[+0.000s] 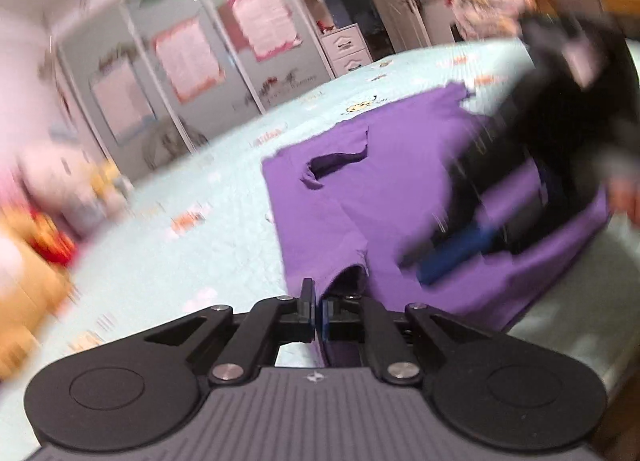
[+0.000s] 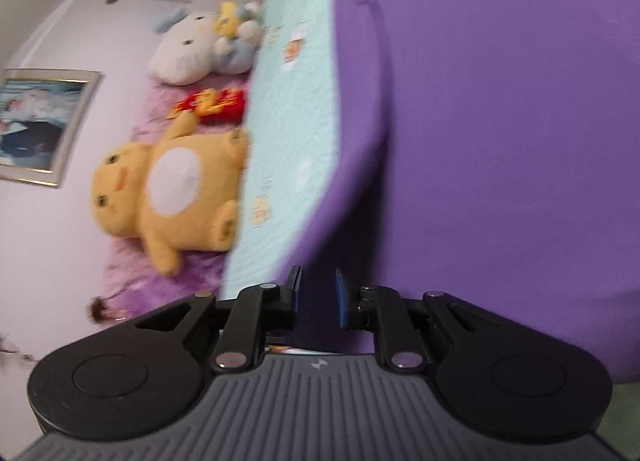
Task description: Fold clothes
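Observation:
A purple T-shirt lies spread on a bed with a light mint cover. My left gripper is shut on the shirt's near edge, purple cloth pinched between its fingers. My right gripper shows blurred over the shirt's right part in the left wrist view. In the right wrist view the purple T-shirt fills the right side, and my right gripper has its jaws partly apart with dark purple cloth between them; whether it grips the cloth is unclear.
Plush toys sit at the bed's head: a yellow one, a red one, a white one. A framed picture hangs on the wall. A mirrored wardrobe and white drawers stand beyond the bed.

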`<state>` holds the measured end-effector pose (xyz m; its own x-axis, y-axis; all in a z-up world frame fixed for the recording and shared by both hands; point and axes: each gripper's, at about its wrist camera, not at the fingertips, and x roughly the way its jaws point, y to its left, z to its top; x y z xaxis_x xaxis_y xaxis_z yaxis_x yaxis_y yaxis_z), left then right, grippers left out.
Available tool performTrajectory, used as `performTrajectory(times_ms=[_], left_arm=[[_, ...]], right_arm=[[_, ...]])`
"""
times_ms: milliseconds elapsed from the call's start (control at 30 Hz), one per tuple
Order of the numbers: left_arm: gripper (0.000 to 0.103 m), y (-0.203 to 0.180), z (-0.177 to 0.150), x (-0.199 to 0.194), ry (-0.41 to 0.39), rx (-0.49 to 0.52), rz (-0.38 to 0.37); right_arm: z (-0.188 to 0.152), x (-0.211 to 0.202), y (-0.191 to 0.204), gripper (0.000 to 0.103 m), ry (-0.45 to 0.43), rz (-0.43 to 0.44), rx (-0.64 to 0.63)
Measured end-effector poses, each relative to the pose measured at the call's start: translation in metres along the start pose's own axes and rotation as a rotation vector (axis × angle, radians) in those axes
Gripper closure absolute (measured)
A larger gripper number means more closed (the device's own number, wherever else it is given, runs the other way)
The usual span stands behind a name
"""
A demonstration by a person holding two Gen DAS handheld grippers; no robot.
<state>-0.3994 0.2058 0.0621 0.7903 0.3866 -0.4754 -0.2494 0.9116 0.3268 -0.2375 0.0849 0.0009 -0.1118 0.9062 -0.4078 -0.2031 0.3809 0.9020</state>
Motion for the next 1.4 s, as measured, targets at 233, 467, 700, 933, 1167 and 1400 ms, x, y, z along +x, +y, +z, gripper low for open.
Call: performTrajectory(times_ms=[233, 467, 700, 933, 1167, 1400], left_arm=[[0.099, 0.045, -0.007, -0.006, 0.014, -0.338, -0.137], [0.100, 0.034, 0.003, -0.001, 0.016, -0.345, -0.201], [0.100, -0.017, 0.015, -0.003, -0.015, -0.089, -0.226], [0.100, -0.074, -0.003, 0.020, 0.094, 0.220, -0.177], [0.099, -0.086, -0.009, 0.030, 0.129, 0.242, -0.150], [0.099, -0.080, -0.006, 0.020, 0.107, 0.186, -0.146]], right_arm=[[-0.019, 0.027, 0.010, 0.086, -0.005, -0.010, -0.178], [-0.038, 0.065, 0.028, 0.086, 0.082, -0.064, -0.368], [-0.027, 0.032, -0.008, 0.086, 0.047, 0.061, -0.157], [-0.019, -0.026, -0.044, 0.082, -0.087, 0.065, 0.001], [-0.005, -0.030, -0.042, 0.066, -0.098, 0.023, 0.025], [0.008, -0.022, -0.040, 0.063, -0.077, -0.011, 0.054]])
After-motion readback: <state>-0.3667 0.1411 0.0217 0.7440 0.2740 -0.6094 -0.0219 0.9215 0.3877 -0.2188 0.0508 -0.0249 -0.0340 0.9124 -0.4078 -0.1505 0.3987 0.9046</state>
